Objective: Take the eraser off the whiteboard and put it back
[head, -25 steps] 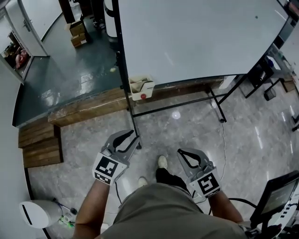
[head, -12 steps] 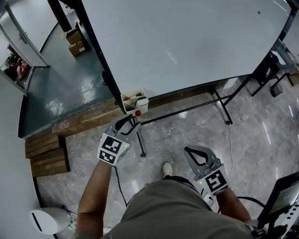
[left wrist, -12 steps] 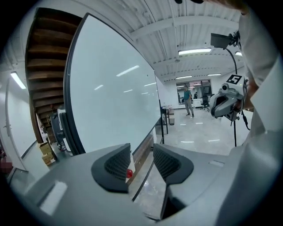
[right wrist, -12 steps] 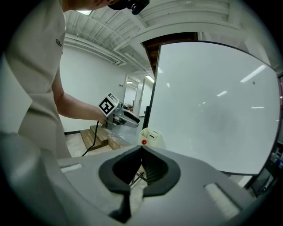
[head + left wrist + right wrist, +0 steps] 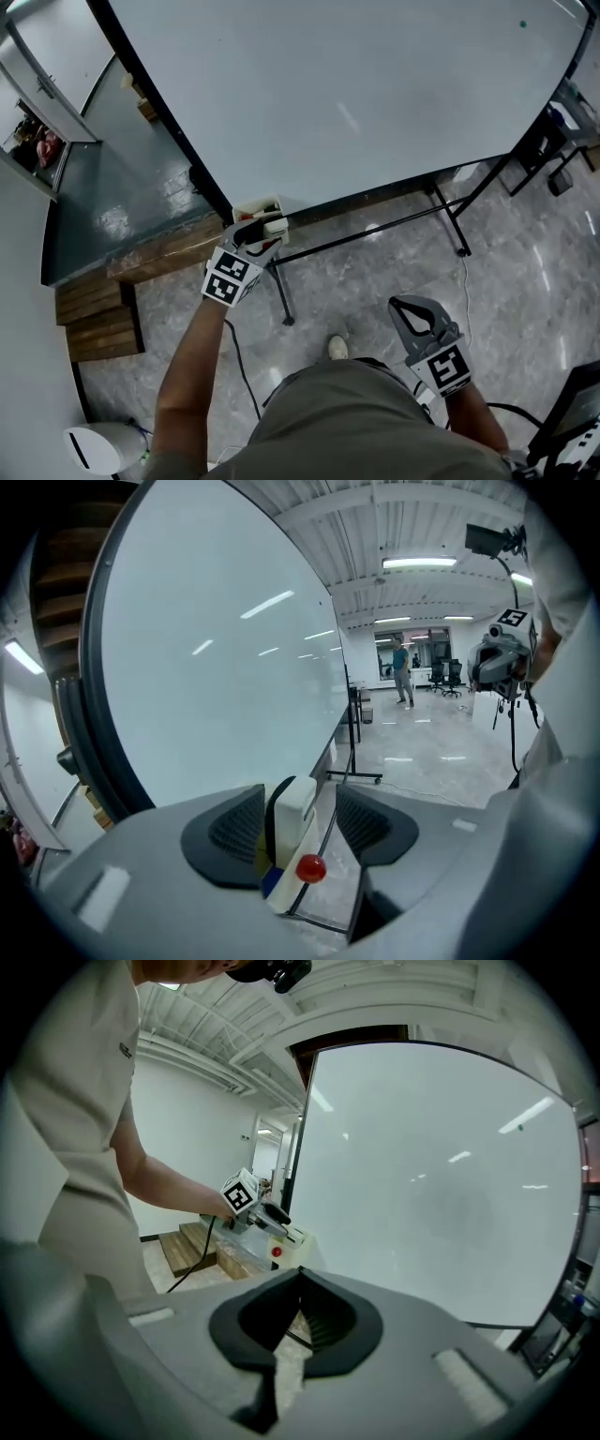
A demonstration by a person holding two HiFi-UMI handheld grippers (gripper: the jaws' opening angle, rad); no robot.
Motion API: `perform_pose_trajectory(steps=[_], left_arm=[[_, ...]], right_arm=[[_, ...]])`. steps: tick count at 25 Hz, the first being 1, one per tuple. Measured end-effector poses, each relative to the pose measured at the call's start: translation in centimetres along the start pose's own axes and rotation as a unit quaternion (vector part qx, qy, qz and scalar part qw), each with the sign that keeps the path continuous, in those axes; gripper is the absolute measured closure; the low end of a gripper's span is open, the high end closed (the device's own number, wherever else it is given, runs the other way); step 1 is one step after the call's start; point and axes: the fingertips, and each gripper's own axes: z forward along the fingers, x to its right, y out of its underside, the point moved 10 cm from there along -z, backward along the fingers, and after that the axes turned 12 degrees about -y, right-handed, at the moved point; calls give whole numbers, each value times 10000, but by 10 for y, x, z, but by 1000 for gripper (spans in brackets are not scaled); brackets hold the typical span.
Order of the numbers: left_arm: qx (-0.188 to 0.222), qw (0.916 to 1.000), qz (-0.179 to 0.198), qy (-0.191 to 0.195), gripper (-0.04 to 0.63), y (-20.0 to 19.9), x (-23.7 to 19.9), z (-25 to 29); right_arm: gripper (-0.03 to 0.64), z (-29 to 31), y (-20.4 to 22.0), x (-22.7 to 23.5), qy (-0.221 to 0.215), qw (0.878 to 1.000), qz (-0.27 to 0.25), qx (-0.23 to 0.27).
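Note:
The whiteboard (image 5: 356, 84) stands on a black frame, with a small white holder (image 5: 255, 206) at its lower left corner. In the left gripper view a white eraser (image 5: 292, 808) with a dark felt side stands in that holder, above a red round magnet (image 5: 310, 867). My left gripper (image 5: 300, 799) reaches the holder (image 5: 286, 1241); its jaws are opening, with the eraser between them and the right pad clear of it. In the head view the left gripper (image 5: 258, 230) covers most of the eraser. My right gripper (image 5: 405, 306) hangs low at the right, shut and empty.
The board's stand has a crossbar and a leg (image 5: 281, 300) running down to the grey tiled floor. Wooden steps (image 5: 98, 323) lie to the left, and a white device (image 5: 98, 445) sits on the floor at the lower left. A person (image 5: 401, 672) stands far off in the hall.
My left gripper has gone forward from near my legs up to the holder at the board's corner, and its jaws have widened. The right gripper drifted slightly right, still shut.

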Motion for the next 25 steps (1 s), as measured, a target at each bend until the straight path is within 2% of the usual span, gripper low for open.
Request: perform_pose_trajectory(steps=[9, 14, 18, 25], left_arm=[[-446, 9979, 459, 85, 327, 3, -1, 34], [-592, 9968, 530, 114, 330, 6, -2, 45], [-657, 9956, 667, 84, 384, 10, 1, 48], [-607, 9960, 653, -27, 407, 9, 2, 46]], right_arm=[[614, -4, 8, 29, 69, 10000, 64, 0], [614, -5, 16, 38, 51, 10000, 68, -52], [614, -7, 17, 41, 77, 9999, 83, -20], [614, -6, 21, 47, 6, 9999, 147, -3]])
